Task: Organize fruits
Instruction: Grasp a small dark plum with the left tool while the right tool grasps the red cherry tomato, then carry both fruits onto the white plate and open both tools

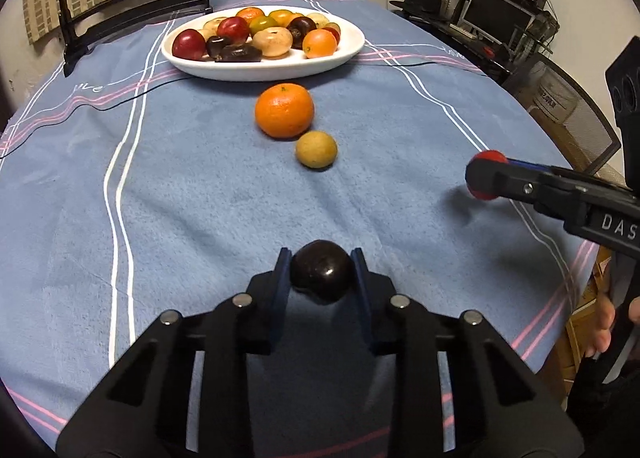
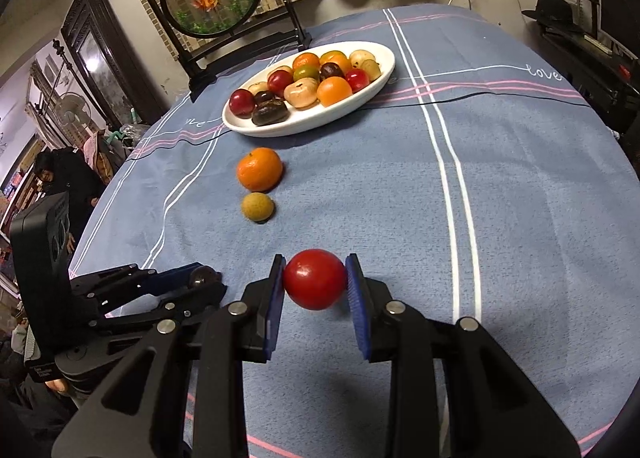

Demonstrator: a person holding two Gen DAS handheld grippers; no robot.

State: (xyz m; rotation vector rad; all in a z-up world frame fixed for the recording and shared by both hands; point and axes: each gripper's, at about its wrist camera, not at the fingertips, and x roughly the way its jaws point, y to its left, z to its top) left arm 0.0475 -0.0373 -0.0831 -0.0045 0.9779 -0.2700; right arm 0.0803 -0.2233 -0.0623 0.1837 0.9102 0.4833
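**Both hands loaded, plate ahead**

Our left gripper (image 1: 320, 276) clamps a dark plum (image 1: 322, 276); our right gripper (image 2: 315, 282) pinches a red tomato (image 2: 315, 279) — both lifted towards the plate (image 2: 360, 98). An orange (image 1: 284, 110) and small yellowish fruit (image 1: 316, 149) wait on the cloth (image 1: 200, 198).

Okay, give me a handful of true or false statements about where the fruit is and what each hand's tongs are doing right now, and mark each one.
1. The left tongs are shut on a dark plum. True.
2. The right tongs are empty. False: they grip a red tomato.
3. An orange and a small yellowish fruit lie on the tablecloth, outside the plate. True.
4. The white plate has no fruit on it. False: it is piled with fruit.
5. The small yellowish fruit lies between the orange and the plate. False: the orange is nearer the plate.
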